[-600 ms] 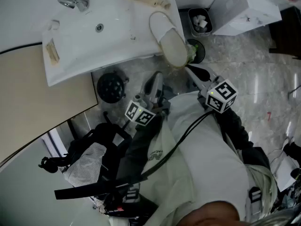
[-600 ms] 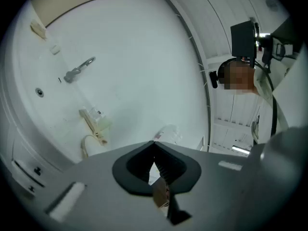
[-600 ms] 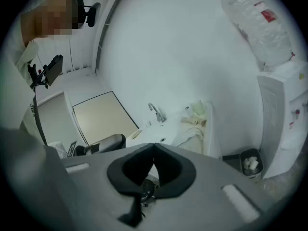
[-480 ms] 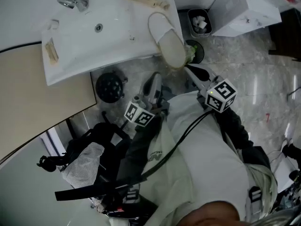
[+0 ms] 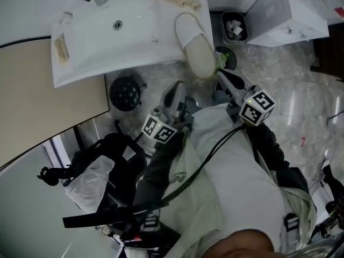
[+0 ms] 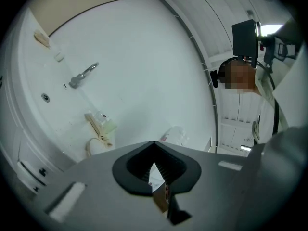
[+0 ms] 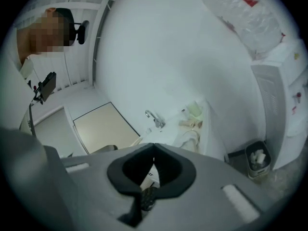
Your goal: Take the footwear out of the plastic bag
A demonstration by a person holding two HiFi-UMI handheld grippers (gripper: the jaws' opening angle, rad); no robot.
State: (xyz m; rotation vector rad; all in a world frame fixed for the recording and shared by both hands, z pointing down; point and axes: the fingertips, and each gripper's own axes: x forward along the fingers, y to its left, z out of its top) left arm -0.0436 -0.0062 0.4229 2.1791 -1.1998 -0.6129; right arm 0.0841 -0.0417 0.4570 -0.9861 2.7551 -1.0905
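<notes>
The white washbasin worktop [image 5: 97,42] spreads ahead of both hand-held grippers. A black backpack [image 5: 115,160] lies on the floor behind and left of the left hand-held gripper [image 5: 178,88]. The white slipper [image 5: 194,44] rests on the basin's edge, just ahead of the left one and the right hand-held gripper [image 5: 221,75]. Both have their jaws pressed together, empty. A small waste bin [image 5: 234,27] stands beyond the right one.

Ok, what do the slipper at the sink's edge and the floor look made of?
Slipper: seems soft cloth, matte white and cream, no shine; likely a thin disposable kind, though the weave is too small to tell.
Floor: polished stone or marble-look tile, glossy; grey veining and bright reflected streaks show it.
</notes>
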